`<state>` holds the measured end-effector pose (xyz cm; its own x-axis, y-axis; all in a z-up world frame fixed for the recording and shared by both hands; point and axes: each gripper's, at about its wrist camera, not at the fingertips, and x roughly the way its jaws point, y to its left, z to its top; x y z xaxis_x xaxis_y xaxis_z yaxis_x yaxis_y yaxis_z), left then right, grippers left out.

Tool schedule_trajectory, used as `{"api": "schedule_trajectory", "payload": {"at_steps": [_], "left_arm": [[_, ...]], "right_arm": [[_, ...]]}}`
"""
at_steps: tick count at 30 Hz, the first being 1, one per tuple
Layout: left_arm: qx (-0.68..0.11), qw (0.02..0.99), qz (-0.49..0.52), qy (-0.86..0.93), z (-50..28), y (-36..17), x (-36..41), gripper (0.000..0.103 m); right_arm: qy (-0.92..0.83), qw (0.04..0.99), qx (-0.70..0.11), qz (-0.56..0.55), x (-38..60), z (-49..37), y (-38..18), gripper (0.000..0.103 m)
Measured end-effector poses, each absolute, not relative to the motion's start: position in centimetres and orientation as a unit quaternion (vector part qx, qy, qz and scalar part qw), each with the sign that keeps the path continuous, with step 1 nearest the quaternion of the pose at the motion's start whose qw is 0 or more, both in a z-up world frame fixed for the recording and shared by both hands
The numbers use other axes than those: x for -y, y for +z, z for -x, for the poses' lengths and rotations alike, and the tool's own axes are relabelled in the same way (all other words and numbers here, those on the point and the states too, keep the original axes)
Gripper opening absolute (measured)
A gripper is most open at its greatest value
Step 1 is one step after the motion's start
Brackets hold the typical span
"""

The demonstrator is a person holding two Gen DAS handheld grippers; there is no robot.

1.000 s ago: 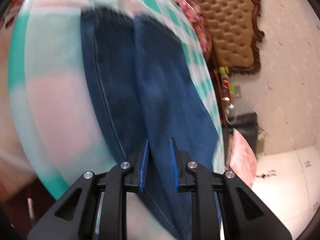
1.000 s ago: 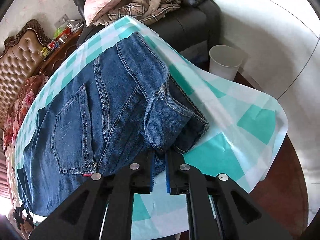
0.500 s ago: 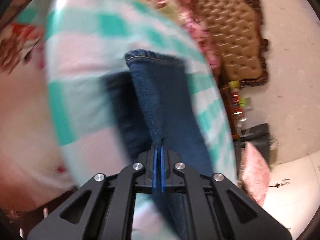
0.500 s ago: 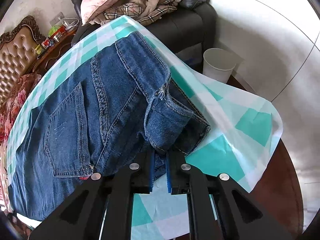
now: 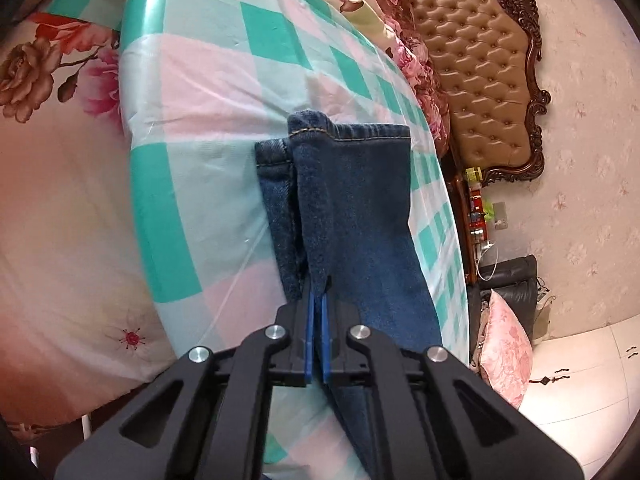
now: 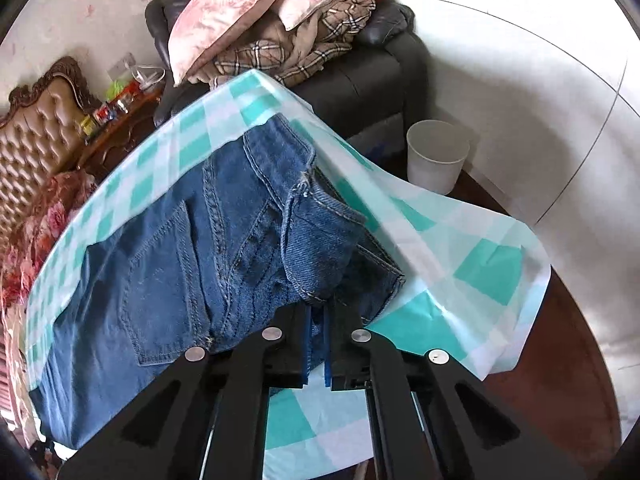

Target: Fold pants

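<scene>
Dark blue jeans lie on a teal-and-white checked cloth. In the left wrist view my left gripper (image 5: 316, 312) is shut on the edge of the jeans legs (image 5: 360, 208), lifting it; the hems lie ahead on the cloth (image 5: 224, 80). In the right wrist view my right gripper (image 6: 318, 320) is shut on the bunched waistband of the jeans (image 6: 192, 248), with the back pocket to the left on the cloth (image 6: 480, 264).
A tufted brown headboard (image 5: 484, 68) and floral bedding (image 5: 52, 72) border the cloth. A black armchair piled with pillows and plaid blankets (image 6: 288, 28) stands beyond. A white bin (image 6: 436, 156) sits on the floor. The cloth hangs over a dark wooden edge (image 6: 560, 360).
My left gripper closed on the leg fabric and moved toward the hems, lifting the edge. My right gripper kept its hold on the waistband and rose slightly.
</scene>
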<state>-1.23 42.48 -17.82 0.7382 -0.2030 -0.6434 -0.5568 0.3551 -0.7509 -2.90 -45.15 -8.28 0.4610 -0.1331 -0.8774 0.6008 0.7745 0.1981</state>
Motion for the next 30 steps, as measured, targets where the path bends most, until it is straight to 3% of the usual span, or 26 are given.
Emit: {"api": "schedule_trajectory", "payload": {"at_steps": [4, 8, 10, 13, 17, 21, 26, 28, 30], "left_arm": [[-0.344, 0.744, 0.556, 0.136, 2.1, -17.0, -42.7, 0.009], [-0.332, 0.818, 0.439, 0.166, 2.4, -12.0, -39.9, 0.020], [-0.337, 0.861, 0.361, 0.122, 0.4, -9.5, -35.6, 0.041], [-0.345, 0.915, 0.210, -0.008, -3.8, -6.5, -25.3, 0.054], [-0.350, 0.920, 0.043, -0.170, -9.3, -5.8, -12.1, 0.056], [-0.380, 0.888, -0.051, -0.256, -14.8, -8.1, -4.4, 0.055], [-0.416, 0.838, -0.180, -0.304, -18.4, -12.4, 0.8, 0.048], [-0.425, 0.838, -0.180, -0.290, -20.3, -13.2, 0.1, 0.050], [-0.417, 0.858, -0.184, -0.237, -21.5, -12.6, -0.5, 0.044]], "right_arm": [[-0.233, 0.802, -0.492, -0.245, 45.0, 2.7, -10.8, 0.000], [-0.240, 0.806, -0.498, -0.212, 44.2, 2.4, -11.1, 0.001], [-0.247, 0.807, -0.499, -0.195, 43.7, 2.4, -11.2, 0.001], [-0.258, 0.808, -0.499, -0.178, 43.2, 2.3, -11.3, 0.001], [-0.255, 0.815, -0.496, -0.159, 42.7, 2.4, -11.3, 0.005], [-0.245, 0.820, -0.493, -0.154, 42.5, 2.7, -11.2, 0.009], [-0.236, 0.827, -0.494, -0.125, 42.0, 2.8, -11.3, 0.010], [-0.233, 0.829, -0.493, -0.122, 41.9, 3.0, -11.3, 0.010], [-0.229, 0.831, -0.492, -0.121, 41.8, 3.0, -11.3, 0.011]]}}
